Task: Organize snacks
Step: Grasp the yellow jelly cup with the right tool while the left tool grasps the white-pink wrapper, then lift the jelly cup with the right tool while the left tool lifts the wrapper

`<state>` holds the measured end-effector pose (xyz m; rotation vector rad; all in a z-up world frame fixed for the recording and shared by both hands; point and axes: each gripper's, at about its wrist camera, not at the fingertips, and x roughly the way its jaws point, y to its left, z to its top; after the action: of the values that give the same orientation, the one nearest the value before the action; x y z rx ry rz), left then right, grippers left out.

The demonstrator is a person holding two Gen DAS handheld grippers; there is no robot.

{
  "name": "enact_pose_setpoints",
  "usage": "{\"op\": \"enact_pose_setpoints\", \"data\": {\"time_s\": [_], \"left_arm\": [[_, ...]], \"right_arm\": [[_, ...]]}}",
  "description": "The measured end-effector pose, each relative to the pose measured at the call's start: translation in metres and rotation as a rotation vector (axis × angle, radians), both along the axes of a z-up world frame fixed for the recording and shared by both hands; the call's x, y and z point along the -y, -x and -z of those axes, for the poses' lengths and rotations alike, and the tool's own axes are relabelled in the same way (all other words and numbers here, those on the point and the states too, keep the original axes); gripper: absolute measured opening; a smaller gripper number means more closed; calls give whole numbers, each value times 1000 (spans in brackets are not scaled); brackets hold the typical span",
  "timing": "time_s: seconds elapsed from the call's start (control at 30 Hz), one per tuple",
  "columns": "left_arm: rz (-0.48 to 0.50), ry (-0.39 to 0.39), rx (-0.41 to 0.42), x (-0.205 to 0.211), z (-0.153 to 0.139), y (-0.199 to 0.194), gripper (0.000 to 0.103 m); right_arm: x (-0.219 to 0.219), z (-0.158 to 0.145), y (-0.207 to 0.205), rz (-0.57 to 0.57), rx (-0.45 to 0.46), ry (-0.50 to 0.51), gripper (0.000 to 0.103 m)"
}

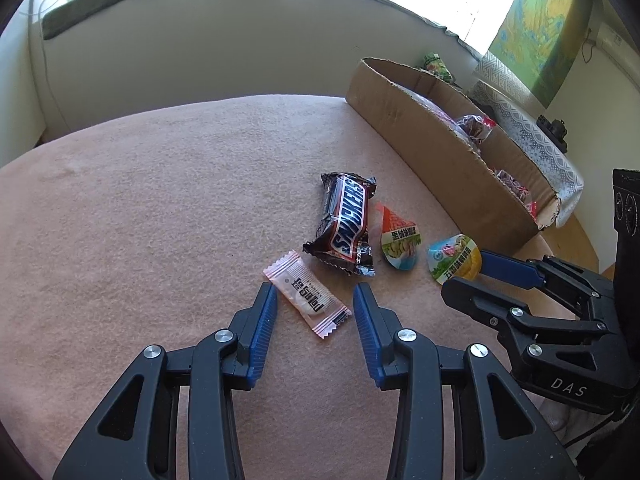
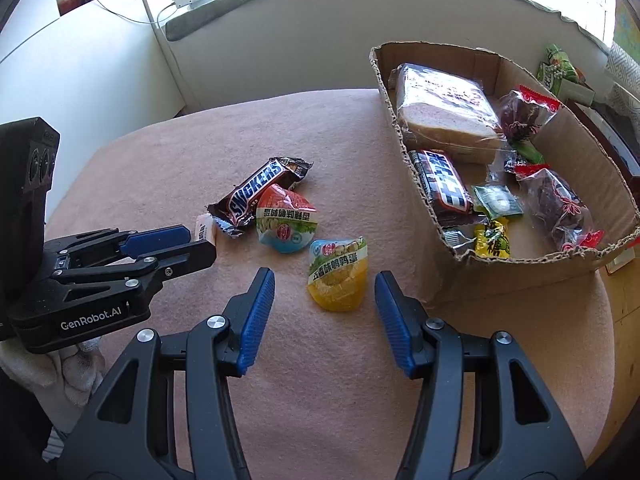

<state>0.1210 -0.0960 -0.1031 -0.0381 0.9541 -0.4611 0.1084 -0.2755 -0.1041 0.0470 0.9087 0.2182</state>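
On the pink cloth lie a Snickers bar [image 1: 346, 224] [image 2: 260, 190], a red-topped egg pack [image 1: 400, 240] [image 2: 286, 220], a yellow egg pack [image 1: 454, 258] [image 2: 338, 276] and a pink-white candy [image 1: 308, 296] [image 2: 204, 232]. My left gripper [image 1: 316, 296] [image 2: 202, 240] is low over the cloth and open; the candy lies between its pads with a gap on each side. My right gripper [image 2: 324, 284] [image 1: 466, 276] is open too and straddles the yellow egg pack without touching it. To the right, the cardboard box [image 1: 420, 136] [image 2: 520, 276] holds bread [image 2: 444, 108], another Snickers [image 2: 442, 182] and several small packs.
A green snack bag [image 2: 558, 66] [image 1: 438, 66] lies beyond the box. The cloth-covered table [image 1: 160, 200] [image 2: 320, 360] ends just right of the box and at a pale wall behind. A person's hand [image 2: 76, 368] holds the left gripper.
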Motion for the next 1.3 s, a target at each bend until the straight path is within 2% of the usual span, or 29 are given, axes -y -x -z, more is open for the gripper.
{"op": "enact_pose_setpoints", "data": {"time_s": [0.23, 0.33, 0.47, 0.53, 0.63, 0.67, 0.87, 1.3], "left_arm": [[29, -78, 50, 9, 2, 0, 37], [42, -107, 68, 9, 2, -1, 30], [56, -125, 80, 5, 2, -2, 19], [61, -126, 82, 2, 2, -1, 19], [64, -139, 93, 3, 2, 2, 18], [63, -140, 96, 2, 1, 3, 18], [51, -125, 98, -4, -1, 9, 18], [15, -22, 136, -16, -29, 27, 18]], "right_arm": [[-1, 7, -10, 6, -11, 16, 56], [-6, 9, -14, -4, -8, 46, 56], [-13, 10, -19, -17, -10, 92, 46], [-16, 10, -18, -28, -6, 110, 44], [-15, 10, -18, -27, 1, 118, 33], [-15, 10, -17, -28, 1, 117, 28], [-20, 9, -9, -43, 19, 139, 26], [-7, -7, 18, -27, 55, 65, 25]]}}
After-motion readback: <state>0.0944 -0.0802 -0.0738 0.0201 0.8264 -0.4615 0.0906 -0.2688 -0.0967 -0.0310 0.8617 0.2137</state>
